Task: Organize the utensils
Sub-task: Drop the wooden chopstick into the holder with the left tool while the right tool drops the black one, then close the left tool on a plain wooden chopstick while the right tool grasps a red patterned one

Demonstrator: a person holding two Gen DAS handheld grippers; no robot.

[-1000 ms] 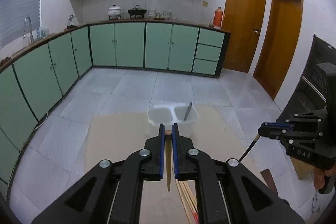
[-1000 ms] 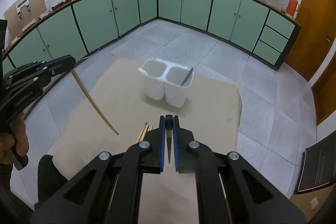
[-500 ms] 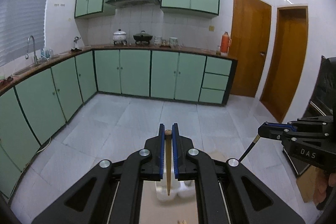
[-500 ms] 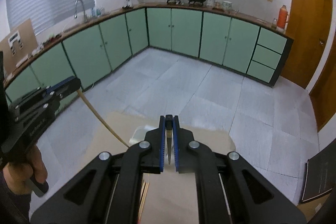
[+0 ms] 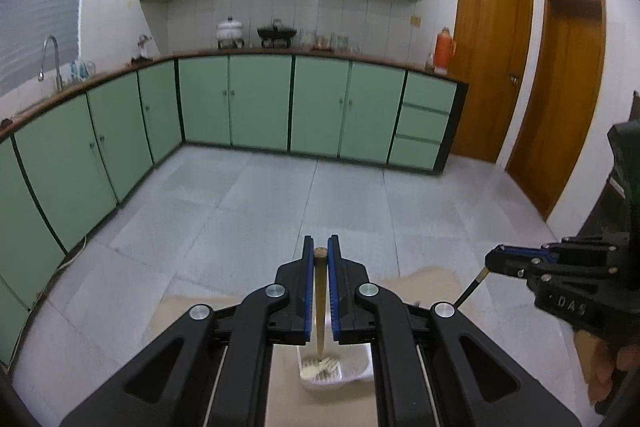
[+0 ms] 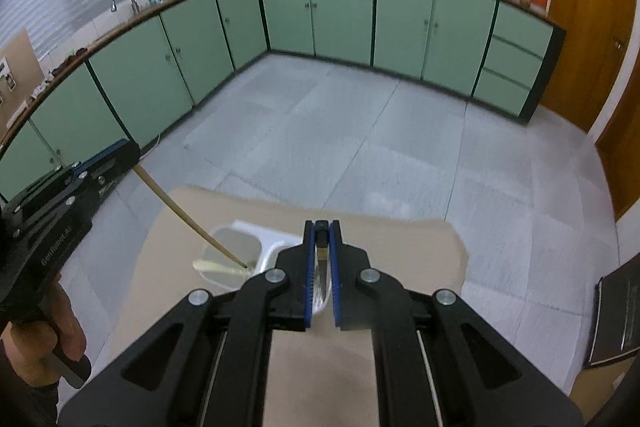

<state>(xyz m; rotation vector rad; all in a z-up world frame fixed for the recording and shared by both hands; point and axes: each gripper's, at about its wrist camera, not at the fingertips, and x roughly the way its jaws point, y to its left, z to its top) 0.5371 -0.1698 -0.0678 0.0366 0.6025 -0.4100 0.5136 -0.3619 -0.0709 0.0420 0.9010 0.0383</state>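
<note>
My left gripper (image 5: 320, 251) is shut on a wooden chopstick (image 5: 320, 291) that hangs point down. In the right wrist view the chopstick (image 6: 188, 219) slants from the left gripper (image 6: 128, 151) into the left compartment of the white two-compartment holder (image 6: 236, 251). My right gripper (image 6: 321, 227) is shut on a dark-handled utensil with a metal blade (image 6: 321, 287), hanging blade down above the holder's right compartment. In the left wrist view, the right gripper (image 5: 492, 263) sits at the right with that utensil's dark handle (image 5: 470, 289) slanting below it. The holder (image 5: 352, 375) lies under my left fingers.
The holder stands on a tan cardboard sheet (image 6: 400, 247) over a grey tiled floor (image 6: 360, 131). Green cabinets (image 5: 260, 103) line the far and left walls, and wooden doors (image 5: 568, 99) stand at the right. A dark flat object (image 6: 616, 323) lies beyond the sheet's right edge. A person's hand (image 6: 52, 331) grips the left tool.
Both grippers have travelled forward over the cardboard. The holder has slid from well ahead to right beneath the fingers. The chopstick's tip now sits in the left compartment.
</note>
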